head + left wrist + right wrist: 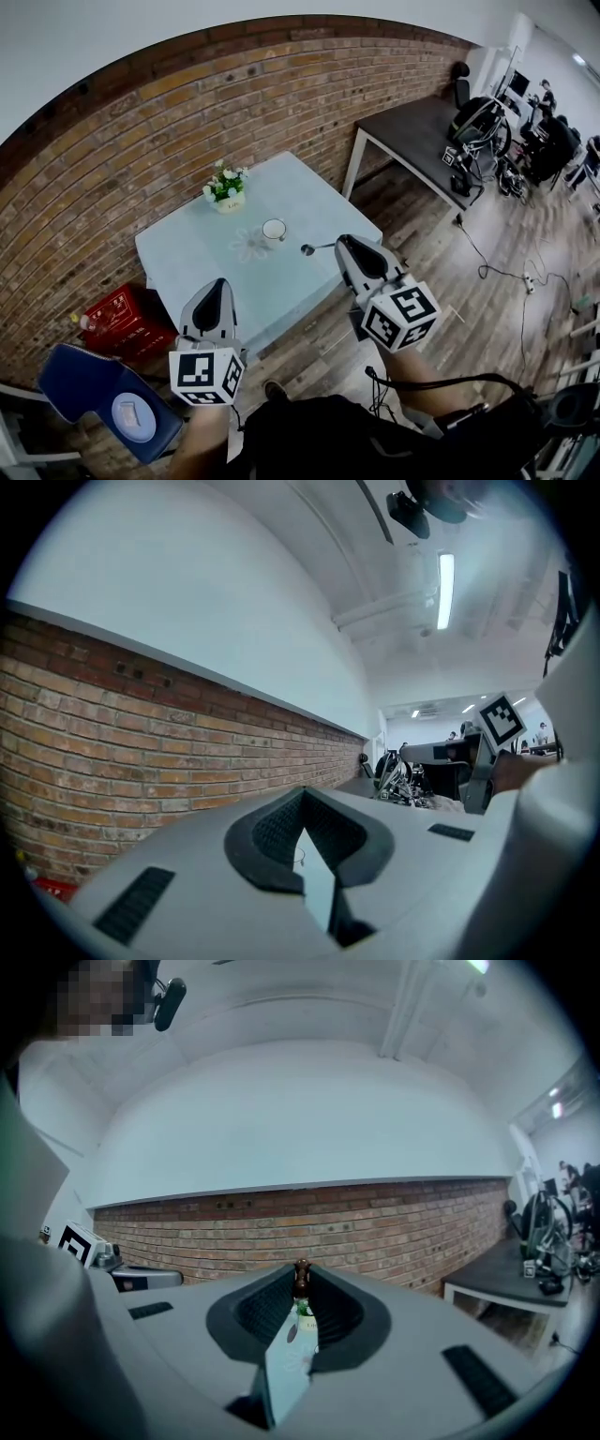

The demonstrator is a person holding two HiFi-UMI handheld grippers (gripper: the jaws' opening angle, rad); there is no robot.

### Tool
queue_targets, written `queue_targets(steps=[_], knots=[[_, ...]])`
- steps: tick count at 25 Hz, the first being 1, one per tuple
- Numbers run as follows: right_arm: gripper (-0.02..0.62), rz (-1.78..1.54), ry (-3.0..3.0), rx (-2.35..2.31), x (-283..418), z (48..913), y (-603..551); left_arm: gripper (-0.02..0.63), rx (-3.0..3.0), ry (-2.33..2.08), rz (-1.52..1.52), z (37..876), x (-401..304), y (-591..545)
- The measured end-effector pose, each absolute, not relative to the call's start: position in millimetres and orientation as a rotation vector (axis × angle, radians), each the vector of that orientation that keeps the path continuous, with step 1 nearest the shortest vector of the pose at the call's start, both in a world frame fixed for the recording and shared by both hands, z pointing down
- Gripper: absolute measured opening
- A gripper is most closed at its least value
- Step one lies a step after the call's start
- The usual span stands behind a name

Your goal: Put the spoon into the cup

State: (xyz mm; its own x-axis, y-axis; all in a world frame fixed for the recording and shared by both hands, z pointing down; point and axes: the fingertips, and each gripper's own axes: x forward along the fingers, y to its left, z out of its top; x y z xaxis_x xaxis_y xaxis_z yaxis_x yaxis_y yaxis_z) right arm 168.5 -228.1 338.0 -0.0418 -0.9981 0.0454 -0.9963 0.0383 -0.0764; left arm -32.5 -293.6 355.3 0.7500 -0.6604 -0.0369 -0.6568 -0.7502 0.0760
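Right tool (339, 246) clamped on a thin metal spoon (307, 249), small round bowl outward. Left tool (220, 283) jaws together, empty. White cup (274, 229) on tabletop (300, 192).

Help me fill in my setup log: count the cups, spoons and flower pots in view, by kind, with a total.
Cup: 1
Spoon: 1, held by the right gripper
Flower pot: 1
Total: 3
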Motion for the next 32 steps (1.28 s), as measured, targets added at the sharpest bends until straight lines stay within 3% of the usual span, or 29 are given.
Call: queue_targets(steps=[13, 32], knots=[[0.058, -0.145, 2.252, -2.161, 173, 337, -288, 0.009, 2.873, -1.064, -0.083, 363, -26, -347], [0.058, -0.284, 2.383, -1.992, 249, 391, -410, 0.009, 2.777, -1.279, 0.020, 392, 28, -411]])
